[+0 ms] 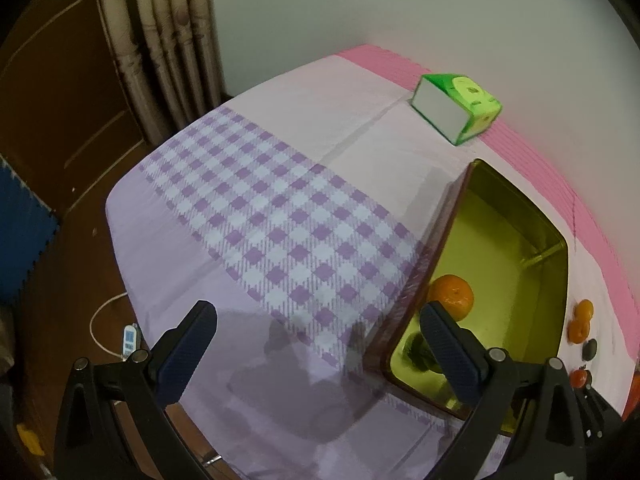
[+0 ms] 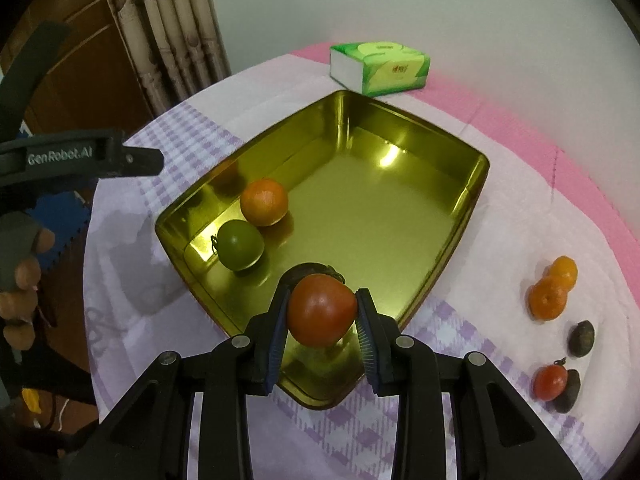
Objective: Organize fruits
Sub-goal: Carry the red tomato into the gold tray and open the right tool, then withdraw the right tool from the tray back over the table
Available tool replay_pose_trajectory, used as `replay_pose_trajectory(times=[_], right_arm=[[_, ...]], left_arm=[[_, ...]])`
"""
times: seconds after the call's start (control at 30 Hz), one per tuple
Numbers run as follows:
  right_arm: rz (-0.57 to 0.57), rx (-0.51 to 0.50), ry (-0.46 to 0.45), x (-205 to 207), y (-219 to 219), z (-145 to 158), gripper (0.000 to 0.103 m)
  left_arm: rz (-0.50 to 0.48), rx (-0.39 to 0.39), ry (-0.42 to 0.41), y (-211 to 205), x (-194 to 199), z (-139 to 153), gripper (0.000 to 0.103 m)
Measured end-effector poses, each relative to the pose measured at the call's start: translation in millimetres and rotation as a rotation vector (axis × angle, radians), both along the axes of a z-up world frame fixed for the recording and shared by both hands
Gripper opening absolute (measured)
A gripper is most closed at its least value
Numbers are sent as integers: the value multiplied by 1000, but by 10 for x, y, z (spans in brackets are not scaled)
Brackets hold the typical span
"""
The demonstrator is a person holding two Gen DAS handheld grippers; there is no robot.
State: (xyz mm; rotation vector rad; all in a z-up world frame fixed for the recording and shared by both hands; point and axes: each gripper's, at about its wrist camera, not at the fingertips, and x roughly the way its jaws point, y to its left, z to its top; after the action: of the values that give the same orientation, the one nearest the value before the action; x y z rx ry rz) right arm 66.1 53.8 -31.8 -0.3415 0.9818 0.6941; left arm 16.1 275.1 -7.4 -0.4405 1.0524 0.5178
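Note:
A gold metal tray point(image 2: 476, 184) sits on the table and holds an orange point(image 2: 264, 202) and a green tomato point(image 2: 240, 245). My right gripper point(image 2: 322, 316) is shut on a red tomato point(image 2: 322, 309) and holds it above the tray's near corner. Two oranges point(image 2: 554, 290), a small red tomato point(image 2: 550, 381) and two dark fruits point(image 2: 581, 338) lie on the cloth to the right of the tray. My left gripper point(image 1: 316, 344) is open and empty over the cloth, left of the tray point(image 1: 556, 248); the orange point(image 1: 454, 294) shows there too.
A green tissue box point(image 2: 378, 66) stands behind the tray near the white wall. The table has a purple checked cloth point(image 1: 280, 216) with a pink strip point(image 2: 560, 144) at the back. Curtains point(image 2: 172, 32) and a wooden door are at the left, beyond the table edge.

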Motion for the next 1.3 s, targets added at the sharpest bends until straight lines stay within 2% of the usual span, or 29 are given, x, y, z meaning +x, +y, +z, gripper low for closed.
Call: replay_pose_trajectory(times=[0.27, 0.9, 1.13, 1.3], right_arm=[[4, -18, 17, 19, 28, -70, 34], [-4, -14, 26, 13, 12, -101, 34], [-24, 29, 28, -5, -36, 12, 35], [-76, 86, 8, -48, -239, 171, 44]], left_arm=[[43, -20, 11, 83, -34, -44, 101], [27, -13, 21, 55, -19, -57, 101], [19, -5, 26, 38, -3, -59, 101], [16, -4, 17, 32, -3, -40, 101]])
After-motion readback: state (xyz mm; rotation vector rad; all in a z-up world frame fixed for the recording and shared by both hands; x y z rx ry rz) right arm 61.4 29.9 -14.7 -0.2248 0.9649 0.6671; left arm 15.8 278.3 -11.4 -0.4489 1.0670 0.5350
